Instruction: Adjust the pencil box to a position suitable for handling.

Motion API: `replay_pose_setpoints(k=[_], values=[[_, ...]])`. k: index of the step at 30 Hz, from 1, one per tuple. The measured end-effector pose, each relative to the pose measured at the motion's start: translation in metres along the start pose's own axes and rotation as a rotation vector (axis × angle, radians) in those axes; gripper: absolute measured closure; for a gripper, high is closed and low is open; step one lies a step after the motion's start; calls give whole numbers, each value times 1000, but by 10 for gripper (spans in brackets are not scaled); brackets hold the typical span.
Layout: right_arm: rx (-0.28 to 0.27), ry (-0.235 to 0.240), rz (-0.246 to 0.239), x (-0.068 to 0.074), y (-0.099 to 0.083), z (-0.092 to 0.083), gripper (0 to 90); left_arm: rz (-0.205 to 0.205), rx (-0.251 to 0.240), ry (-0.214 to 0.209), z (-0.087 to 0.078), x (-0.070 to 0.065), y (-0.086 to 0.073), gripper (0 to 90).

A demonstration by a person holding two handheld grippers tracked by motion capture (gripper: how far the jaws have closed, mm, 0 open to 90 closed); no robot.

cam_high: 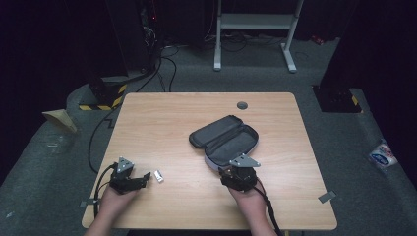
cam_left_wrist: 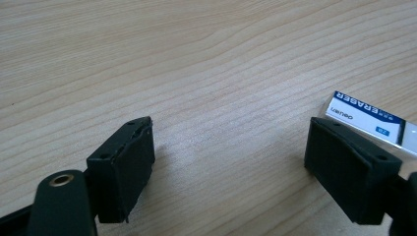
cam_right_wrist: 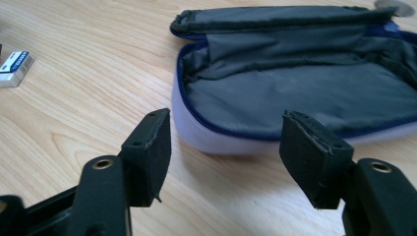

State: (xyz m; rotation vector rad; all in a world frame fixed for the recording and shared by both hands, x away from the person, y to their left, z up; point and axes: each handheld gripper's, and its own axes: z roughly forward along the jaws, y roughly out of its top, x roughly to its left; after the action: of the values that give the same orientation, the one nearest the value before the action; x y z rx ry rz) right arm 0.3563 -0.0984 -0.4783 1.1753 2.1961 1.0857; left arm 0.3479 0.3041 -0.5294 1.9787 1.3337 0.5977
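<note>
Both my grippers are resting spread on the wooden table (cam_high: 162, 128).
My left gripper (cam_left_wrist: 228, 162) is gaping beside the eraser (cam_left_wrist: 366, 118); my right gripper (cam_right_wrist: 226, 147) is gaping before the unzipped pencil case (cam_right_wrist: 305, 93).

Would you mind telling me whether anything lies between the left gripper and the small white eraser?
Nothing visible does: the left gripper is open, and the white eraser with a blue label lies beside one jaw on bare wooden table.

One eraser (cam_high: 158, 176) — one pencil case (cam_high: 225, 140)
</note>
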Motion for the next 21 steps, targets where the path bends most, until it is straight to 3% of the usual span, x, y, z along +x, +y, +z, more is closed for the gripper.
replay_pose_setpoints(k=[9,21], values=[[33,25,-24,11,13,21,447,4,2,-2,0,0,0,190],[36,47,-29,24,10,33,794,12,0,-4,1,1,1,188]])
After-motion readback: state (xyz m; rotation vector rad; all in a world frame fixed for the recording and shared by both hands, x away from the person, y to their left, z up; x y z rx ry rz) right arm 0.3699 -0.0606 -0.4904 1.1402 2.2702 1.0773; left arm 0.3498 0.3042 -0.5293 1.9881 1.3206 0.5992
